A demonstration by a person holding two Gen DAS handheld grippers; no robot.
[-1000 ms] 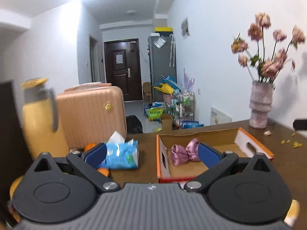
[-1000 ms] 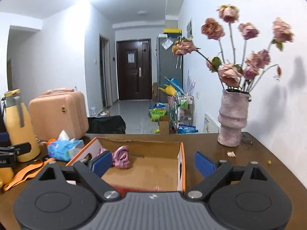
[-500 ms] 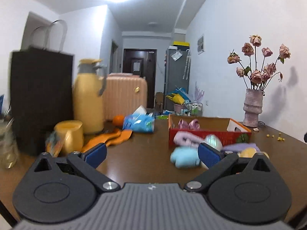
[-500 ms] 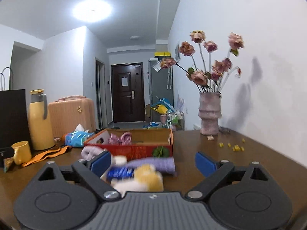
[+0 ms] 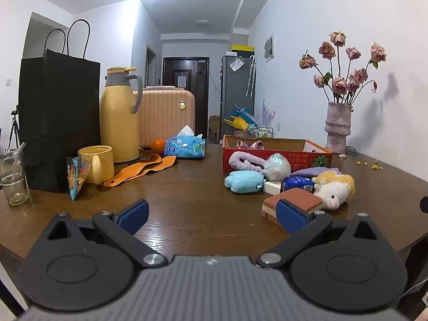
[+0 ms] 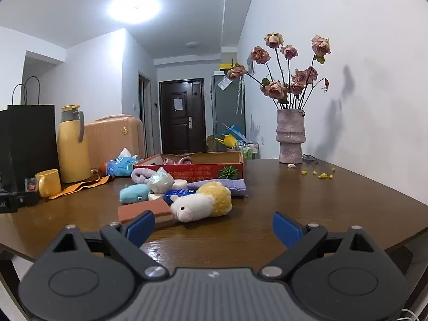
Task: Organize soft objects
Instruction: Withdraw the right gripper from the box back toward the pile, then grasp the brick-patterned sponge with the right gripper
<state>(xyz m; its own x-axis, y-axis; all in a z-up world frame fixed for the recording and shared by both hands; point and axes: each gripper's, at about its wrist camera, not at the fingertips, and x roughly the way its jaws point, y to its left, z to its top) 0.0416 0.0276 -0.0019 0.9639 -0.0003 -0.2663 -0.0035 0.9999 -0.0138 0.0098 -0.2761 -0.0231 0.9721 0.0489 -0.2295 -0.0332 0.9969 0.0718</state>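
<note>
A pile of soft things lies in front of a red cardboard box [image 5: 278, 157] [image 6: 203, 169]: a white and yellow plush sheep [image 5: 334, 188] [image 6: 203, 203], a blue plush [image 5: 243, 182] [image 6: 132, 194], a lilac cloth [image 5: 244, 160], a silvery bundle [image 5: 276, 163] [image 6: 160, 182], a purple cloth [image 6: 227, 186] and a brown sponge block [image 5: 293, 202] [image 6: 145, 210]. Pink items [image 5: 250, 144] lie inside the box. My left gripper [image 5: 211, 215] is open and empty near the table's front edge. My right gripper [image 6: 212, 228] is open and empty, just in front of the sheep.
On the left stand a black paper bag [image 5: 58, 117], a yellow thermos [image 5: 119, 115], a yellow mug [image 5: 96, 164], a glass [image 5: 13, 176], orange spoons [image 5: 141, 168], a tissue pack [image 5: 186, 147] and an orange [image 5: 158, 144]. A vase of dried roses [image 6: 290, 139] stands at the back right.
Both grippers have pulled back from above the box to the table's front edge and lower. The pile of soft things in front of the box has come into view.
</note>
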